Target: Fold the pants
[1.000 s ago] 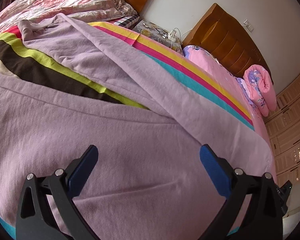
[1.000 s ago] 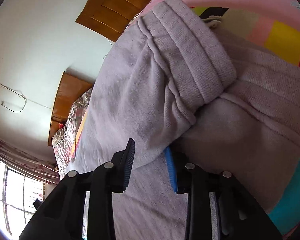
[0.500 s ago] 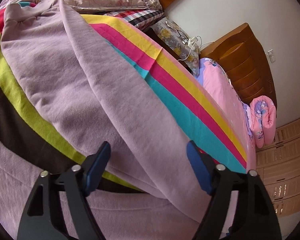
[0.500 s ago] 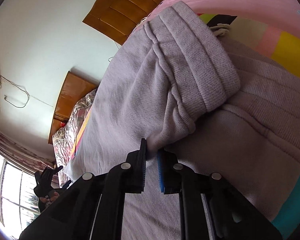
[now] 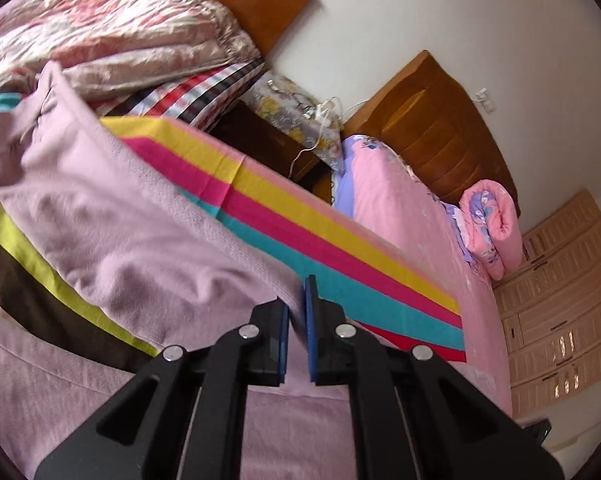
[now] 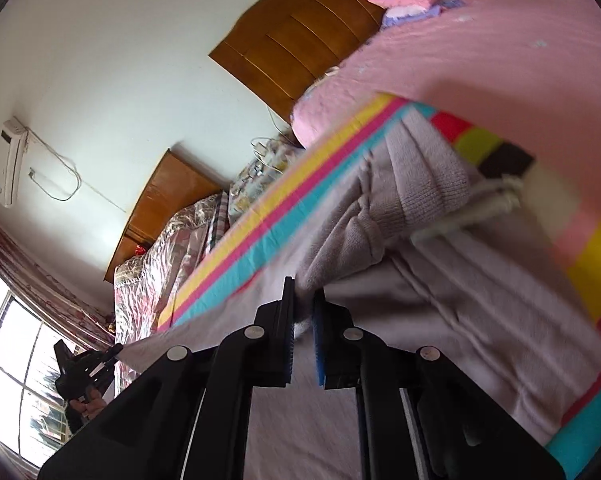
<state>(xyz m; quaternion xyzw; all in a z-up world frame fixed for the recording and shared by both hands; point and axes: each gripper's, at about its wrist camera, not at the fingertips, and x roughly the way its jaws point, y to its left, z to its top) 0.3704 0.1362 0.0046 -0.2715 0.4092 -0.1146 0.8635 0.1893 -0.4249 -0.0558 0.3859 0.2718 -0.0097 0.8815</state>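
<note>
On the bed (image 5: 404, 200) under your grippers lies a striped sheet (image 5: 340, 248), its yellow, magenta and teal bands running diagonally over a pink cover. The pants (image 5: 112, 216), pale lilac, are spread across that sheet.

Your left gripper (image 5: 296, 304) has its jaws nearly together, pinching a fold of one pant leg; the blue pads press the cloth, which rises toward them from the sheet. The other leg crosses the bottom of the left view below the black arms. Your right gripper (image 6: 303, 300) is closing, narrow already, with an edge of the pants caught between its pads. Just beyond it, in the right view, the ribbed waistband (image 6: 424, 176) lies bunched, with a white drawstring (image 6: 480, 204) trailing off beside it. That view is blurred around the sheet's edge.

Past the striped sheet, a rolled pink quilt (image 5: 490, 224) sits against a wooden headboard (image 5: 432, 128). A dark nightstand (image 5: 256, 140) stands between this bed and a second one, with a floral cloth and white cables on top. The second bed carries a shiny floral quilt (image 5: 100, 36) and its own headboard. The wall is white; an air conditioner (image 6: 8, 160) hangs on it near a bright window (image 6: 8, 364) with a red curtain. Pale cabinets (image 5: 560, 304) fill the far right of the left view.
</note>
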